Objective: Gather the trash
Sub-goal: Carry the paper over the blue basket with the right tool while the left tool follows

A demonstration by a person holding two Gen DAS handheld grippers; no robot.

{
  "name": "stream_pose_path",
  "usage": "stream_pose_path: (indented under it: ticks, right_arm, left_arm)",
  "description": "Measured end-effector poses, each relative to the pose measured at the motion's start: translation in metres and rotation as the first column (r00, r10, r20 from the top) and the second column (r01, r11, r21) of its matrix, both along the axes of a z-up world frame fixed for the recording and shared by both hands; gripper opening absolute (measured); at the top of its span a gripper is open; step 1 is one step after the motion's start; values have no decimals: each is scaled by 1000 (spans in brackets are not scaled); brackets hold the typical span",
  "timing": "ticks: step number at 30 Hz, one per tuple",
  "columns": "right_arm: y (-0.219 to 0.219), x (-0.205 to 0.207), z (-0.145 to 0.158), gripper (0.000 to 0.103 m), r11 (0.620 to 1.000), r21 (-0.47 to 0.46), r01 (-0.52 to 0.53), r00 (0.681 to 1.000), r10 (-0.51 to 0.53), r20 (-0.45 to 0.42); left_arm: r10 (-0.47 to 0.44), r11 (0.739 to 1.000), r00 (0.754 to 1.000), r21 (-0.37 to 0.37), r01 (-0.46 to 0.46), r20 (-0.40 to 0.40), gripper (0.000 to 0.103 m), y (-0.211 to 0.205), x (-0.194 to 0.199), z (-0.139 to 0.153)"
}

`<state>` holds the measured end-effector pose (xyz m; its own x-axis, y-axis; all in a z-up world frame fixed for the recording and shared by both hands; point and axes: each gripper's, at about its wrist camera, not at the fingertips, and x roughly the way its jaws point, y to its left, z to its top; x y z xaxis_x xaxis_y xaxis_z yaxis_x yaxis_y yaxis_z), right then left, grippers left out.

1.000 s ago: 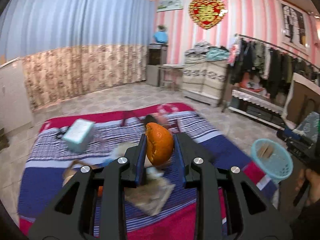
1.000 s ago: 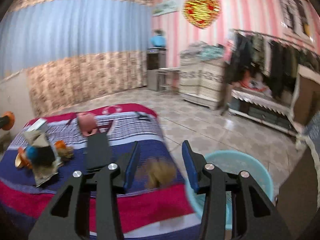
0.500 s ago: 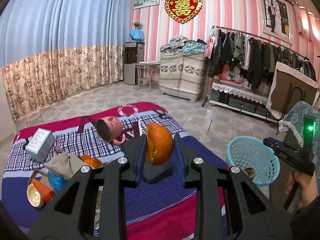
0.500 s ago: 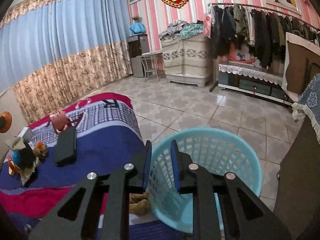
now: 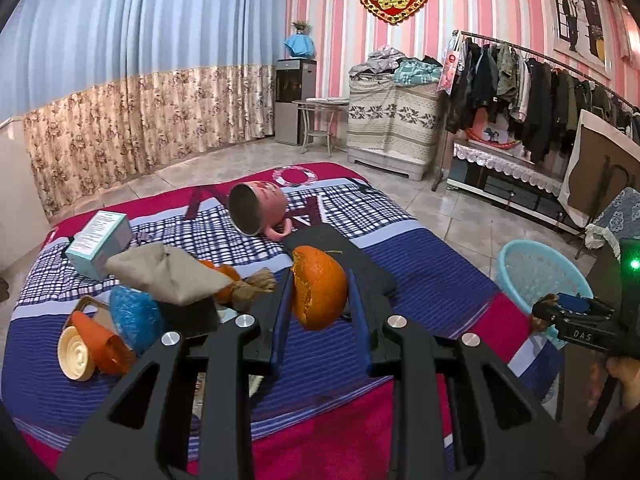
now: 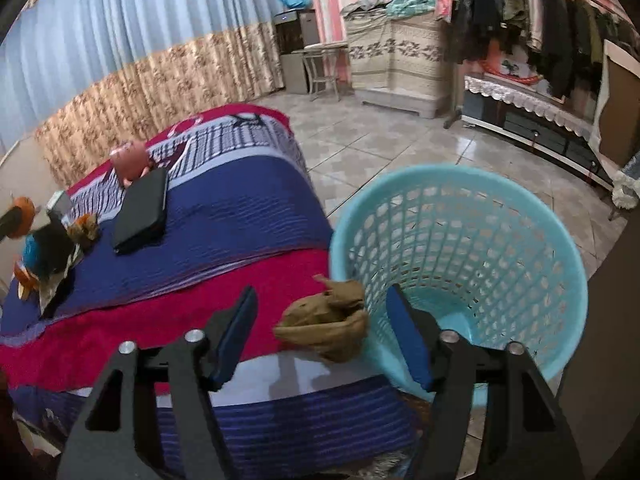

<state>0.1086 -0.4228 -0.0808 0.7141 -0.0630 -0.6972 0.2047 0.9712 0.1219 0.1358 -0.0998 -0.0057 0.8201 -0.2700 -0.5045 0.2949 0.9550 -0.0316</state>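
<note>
Jaws of the left gripper (image 5: pixel 318 304) are pinching a piece of orange peel (image 5: pixel 319 293) between their blue pads, holding it above the bed (image 5: pixel 420 268). Jaws of the right gripper (image 6: pixel 320 336) are opening: a crumpled brown wad (image 6: pixel 328 326) is sitting in the gap, touching neither pad, just at the near rim of the basket (image 6: pixel 500 216) — whether it is falling inside or outside that rim is hard to tell, since its edges are blurring.

Both grippers' bodies are filling the lower part of their own views, hiding whatever lies beneath them. In the left view the right gripper is showing only partly at the right edge, cutting across the basket; a hand (image 5: pixel 626 380) is peeking in, mostly cropped.

On the bed, trash is lying in a heap: a tan bag (image 5: pixel 168 276), a blue wrapper (image 5: pixel 134 316), more peel (image 5: pixel 224 280) half buried under the bag, and an orange cone-like thing (image 5: pixel 92 344) whose nature is unclear. A pink mug (image 5: pixel 256 212) is lying on its side, a box (image 5: pixel 100 240) to its left, a black case (image 5: pixel 344 256) partly hidden behind the held peel.
</note>
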Motion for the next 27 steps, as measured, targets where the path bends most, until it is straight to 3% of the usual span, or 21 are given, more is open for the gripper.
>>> stream_pose_path:
  ticks: [1, 5, 12, 22, 27]
  right_arm:
    - [4, 2, -3, 45, 1000, -4, -13, 1000, 13, -15]
    - [16, 5, -1, 43, 998, -55, -36, 999, 35, -22]
    - [-2, -9, 31, 43, 997, -68, 44, 994, -36, 106]
    - [-63, -20, 89, 43, 984, -70, 164, 963, -145, 229]
    - [-87, -35, 90, 43, 968, -92, 233, 944, -202, 262]
  left_arm:
    - [4, 1000, 1000, 1, -4, 3, 26, 3, 1, 0]
    - [17, 1000, 1000, -7, -17, -3, 26, 8, 4, -1]
    - [0, 1000, 1000, 0, 0, 8, 26, 3, 10, 3]
    - [-127, 992, 990, -2, 128, 55, 26, -65, 12, 32]
    - [-194, 981, 980, 5, 194, 41, 26, -103, 15, 31]
